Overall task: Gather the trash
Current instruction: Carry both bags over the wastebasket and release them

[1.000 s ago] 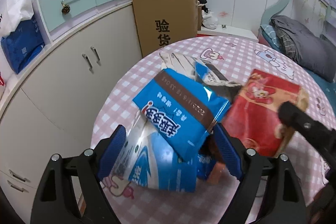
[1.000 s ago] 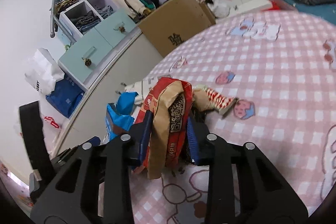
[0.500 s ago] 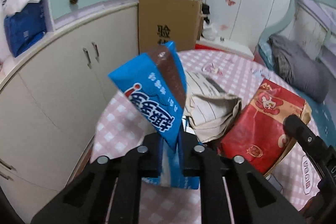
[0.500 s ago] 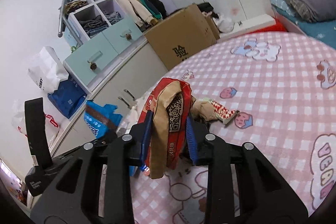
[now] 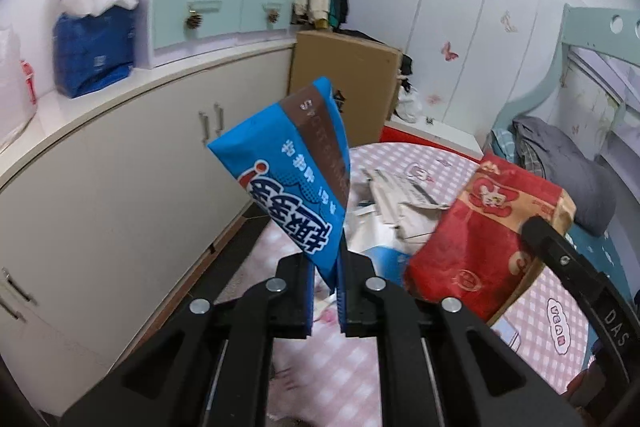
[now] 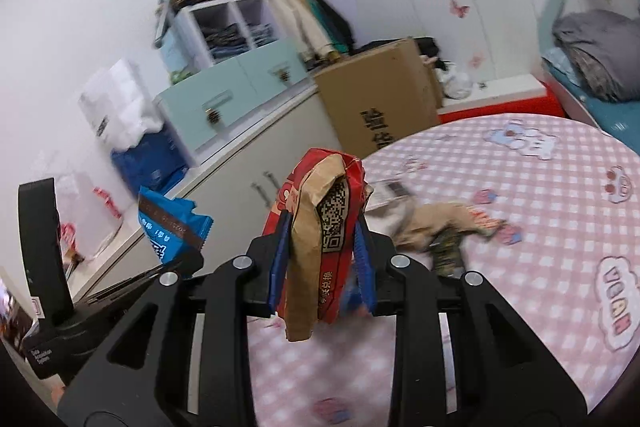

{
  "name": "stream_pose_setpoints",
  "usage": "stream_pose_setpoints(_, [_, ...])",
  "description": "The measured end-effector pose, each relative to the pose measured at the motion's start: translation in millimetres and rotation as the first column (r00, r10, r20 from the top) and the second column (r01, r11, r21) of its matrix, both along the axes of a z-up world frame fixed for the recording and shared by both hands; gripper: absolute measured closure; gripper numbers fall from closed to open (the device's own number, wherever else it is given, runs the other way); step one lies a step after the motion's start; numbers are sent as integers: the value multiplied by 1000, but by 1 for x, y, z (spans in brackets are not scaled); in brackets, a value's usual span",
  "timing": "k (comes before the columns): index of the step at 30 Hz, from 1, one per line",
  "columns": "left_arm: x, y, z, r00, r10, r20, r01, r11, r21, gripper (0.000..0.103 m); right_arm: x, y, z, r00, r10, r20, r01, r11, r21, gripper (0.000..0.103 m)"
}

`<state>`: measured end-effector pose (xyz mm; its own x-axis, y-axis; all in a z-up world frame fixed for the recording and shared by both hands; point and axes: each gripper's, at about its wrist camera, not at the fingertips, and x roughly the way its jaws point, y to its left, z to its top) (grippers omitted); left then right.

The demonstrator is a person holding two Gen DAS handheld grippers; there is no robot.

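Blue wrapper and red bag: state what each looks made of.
Blue wrapper: thin glossy plastic film, judging by its sheen, sharp creases and crimped edge. Red bag: apparently matte kraft paper with a red printed face; a brown papery side shows, and it crumples softly.

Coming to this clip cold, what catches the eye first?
The blue snack wrapper pinched upright in the left gripper, lifted off the pink checked table. Beside it, the right gripper clamps a red and brown bag; crumpled paper trash lies on the table behind.
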<state>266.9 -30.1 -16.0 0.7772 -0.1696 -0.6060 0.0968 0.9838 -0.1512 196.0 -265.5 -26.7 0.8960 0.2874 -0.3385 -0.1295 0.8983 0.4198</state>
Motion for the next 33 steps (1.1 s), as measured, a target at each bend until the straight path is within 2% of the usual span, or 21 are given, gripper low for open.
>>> stream_pose_setpoints(4, [-17, 39, -3, 998, 56, -2, -56, 998, -3, 95, -3, 58, 3, 996, 90, -2, -90, 995, -49, 74])
stream_pose_setpoints(9, [-29, 97, -17, 989, 142, -43, -142, 990, -12, 95, -3, 126, -5, 980, 196, -25, -198, 975, -103, 74])
stream_pose_setpoints(15, [-35, 166, -52, 961, 244, -129, -248, 969, -12, 94, 3, 206, -30, 950, 300, -89, -311, 935, -171, 74])
stream_pose_setpoints(22, [-27, 227, -101, 908, 345, -238, -354, 935, 6, 94, 23, 259, -71, 922, 349, -169, -378, 906, -192, 71])
stream_pose_setpoints(24, [-23, 240, -114, 895, 358, -265, -369, 930, 12, 94, 30, 270, -82, 918, 357, -175, -386, 904, -185, 61])
stream_pose_setpoints(25, [-19, 244, -118, 890, 363, -275, -373, 928, 14, 94, 33, 274, -87, 917, 355, -181, -387, 903, -188, 45])
stream_pose_setpoints(29, [-11, 253, -138, 874, 369, -316, -381, 924, 24, 94, 44, 285, -108, 903, 359, -236, -403, 898, -176, 44])
stream_pose_setpoints(33, [-4, 253, -149, 869, 355, -344, -371, 928, 21, 94, 48, 284, -113, 901, 354, -252, -403, 897, -182, 44])
